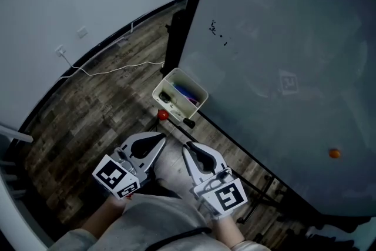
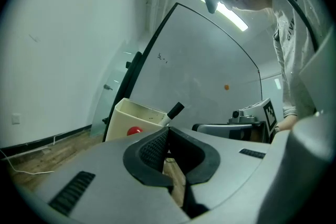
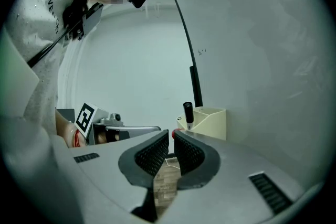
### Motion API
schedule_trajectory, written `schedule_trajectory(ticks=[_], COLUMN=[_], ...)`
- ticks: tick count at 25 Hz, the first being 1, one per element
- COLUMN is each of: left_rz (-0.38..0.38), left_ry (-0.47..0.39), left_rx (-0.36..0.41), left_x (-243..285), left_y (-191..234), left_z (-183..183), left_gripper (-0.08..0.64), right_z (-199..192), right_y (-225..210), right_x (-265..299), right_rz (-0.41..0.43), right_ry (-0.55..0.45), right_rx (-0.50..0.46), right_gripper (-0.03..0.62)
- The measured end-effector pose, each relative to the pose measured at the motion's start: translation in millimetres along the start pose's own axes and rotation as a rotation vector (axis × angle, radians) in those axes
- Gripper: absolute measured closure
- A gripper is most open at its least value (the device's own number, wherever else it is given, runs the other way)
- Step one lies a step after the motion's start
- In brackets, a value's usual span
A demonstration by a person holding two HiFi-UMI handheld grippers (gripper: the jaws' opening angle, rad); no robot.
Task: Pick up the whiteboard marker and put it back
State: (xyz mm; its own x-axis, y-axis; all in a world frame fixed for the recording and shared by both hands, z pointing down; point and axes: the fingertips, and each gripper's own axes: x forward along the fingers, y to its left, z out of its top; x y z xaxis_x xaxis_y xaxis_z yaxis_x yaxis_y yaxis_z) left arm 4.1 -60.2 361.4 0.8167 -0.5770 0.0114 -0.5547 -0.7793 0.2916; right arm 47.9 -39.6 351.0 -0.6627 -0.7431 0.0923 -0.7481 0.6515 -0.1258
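Note:
A cream tray (image 1: 176, 76) hangs at the lower corner of the whiteboard (image 1: 282, 56). A white marker with a black cap (image 1: 187, 123) pokes out over its near side, beside a round red thing (image 1: 163, 115); other pens lie inside. My left gripper (image 1: 161, 139) and right gripper (image 1: 187, 147) are held side by side just short of the tray, both shut and empty. In the left gripper view the marker (image 2: 175, 110) leans out of the tray (image 2: 128, 118) ahead of the left gripper (image 2: 167, 132). In the right gripper view it (image 3: 187, 113) stands at the tray (image 3: 210, 120) beyond the right gripper (image 3: 171, 135).
The whiteboard's black post (image 1: 176, 32) stands behind the tray, and its stand foot (image 1: 258, 197) reaches across the wooden floor to my right. A white cable (image 1: 111, 70) runs from a wall socket (image 1: 60, 50). An orange magnet (image 1: 333, 153) sticks to the board.

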Motion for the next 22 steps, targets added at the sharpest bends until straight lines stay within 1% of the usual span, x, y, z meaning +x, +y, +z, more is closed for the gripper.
schedule_trajectory(ticks=[5, 7, 8, 9, 10, 17, 22], left_rz=[-0.057, -0.073, -0.083, -0.092, -0.102, -0.155, -0.185], left_ry=[0.016, 0.029, 0.035, 0.041, 0.047, 0.071, 0.081], left_rx=[0.011, 0.010, 0.010, 0.010, 0.011, 0.000, -0.006], left_x=[12.8, 15.3, 16.5, 17.8, 19.0, 25.2, 30.4], left_y=[6.7, 10.0, 11.4, 12.4, 13.1, 19.8, 21.4], left_z=[2.1, -0.4, -1.7, -3.0, -4.1, -8.4, -12.4], left_gripper=[0.545, 0.545, 0.545, 0.545, 0.545, 0.545, 0.545], right_z=[-1.8, -1.4, -0.9, -0.3, 0.2, 8.9, 16.1], right_y=[-4.3, -9.1, -11.8, -14.5, -17.0, -33.1, -37.5], right_x=[13.0, 15.9, 17.1, 18.0, 18.6, 25.9, 34.5], right_rz=[-0.038, -0.060, -0.069, -0.077, -0.085, -0.139, -0.136], right_ry=[0.013, 0.012, 0.011, 0.010, 0.009, -0.015, -0.041], right_rx=[-0.023, -0.019, -0.013, -0.010, -0.010, -0.019, -0.027], right_gripper=[0.569, 0.567, 0.549, 0.512, 0.498, 0.476, 0.465])
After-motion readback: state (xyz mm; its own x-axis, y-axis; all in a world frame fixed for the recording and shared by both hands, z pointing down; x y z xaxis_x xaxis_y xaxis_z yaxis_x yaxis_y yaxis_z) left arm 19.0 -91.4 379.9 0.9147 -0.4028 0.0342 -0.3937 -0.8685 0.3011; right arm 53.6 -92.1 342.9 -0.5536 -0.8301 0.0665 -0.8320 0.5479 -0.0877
